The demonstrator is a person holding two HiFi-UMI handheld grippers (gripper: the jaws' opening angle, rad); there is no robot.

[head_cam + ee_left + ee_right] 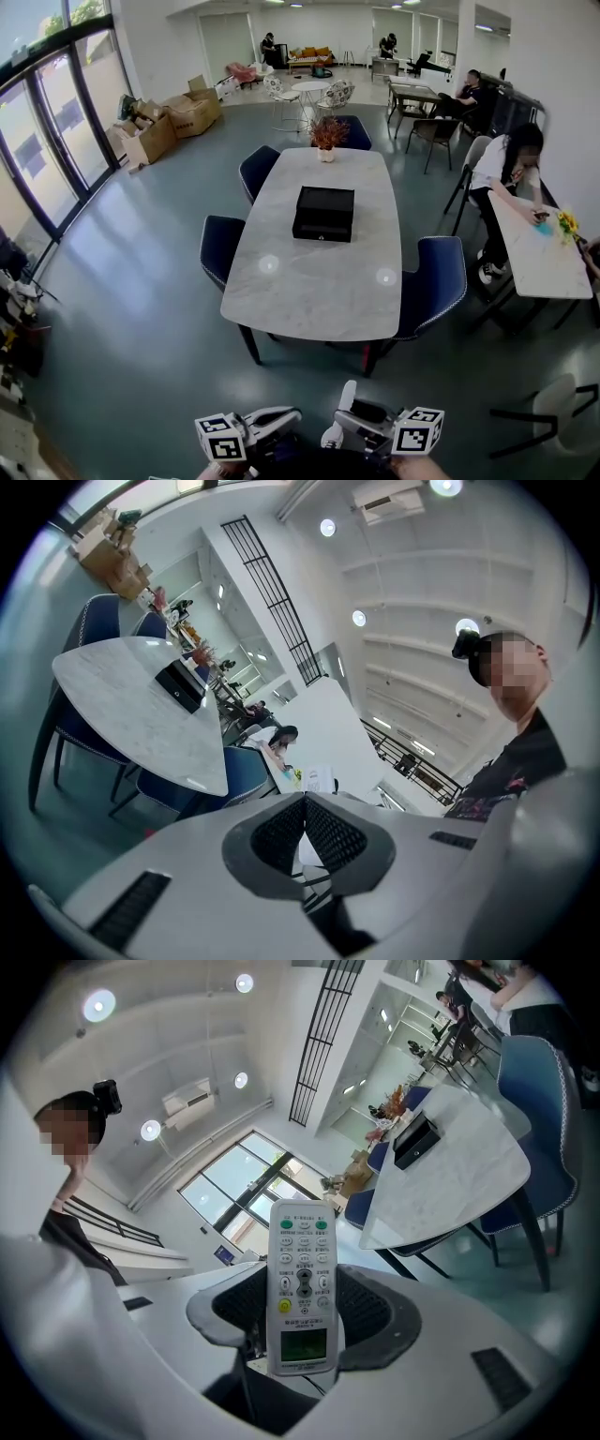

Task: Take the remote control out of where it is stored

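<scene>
White remote control (302,1283), slim and rectangular, rows of green and grey buttons with one yellow one, small greenish display at its near end, clamped lengthwise between the pads of the right claw (302,1335), button face to the camera, far end jutting past the tips

No text can be read anywhere.

Remote (302,1288): tiny print on the buttons and one line under the keypad, all too small to read.

Blue sign (223,1254) by the windows: pale lettering, illegible.

Left cube (222,437) and right cube (419,430): black-and-white square marker patterns, not readable as characters.

Box (324,214) on the table (281,291): small pale mark on the front face, can't tell if it's a logo.
</scene>
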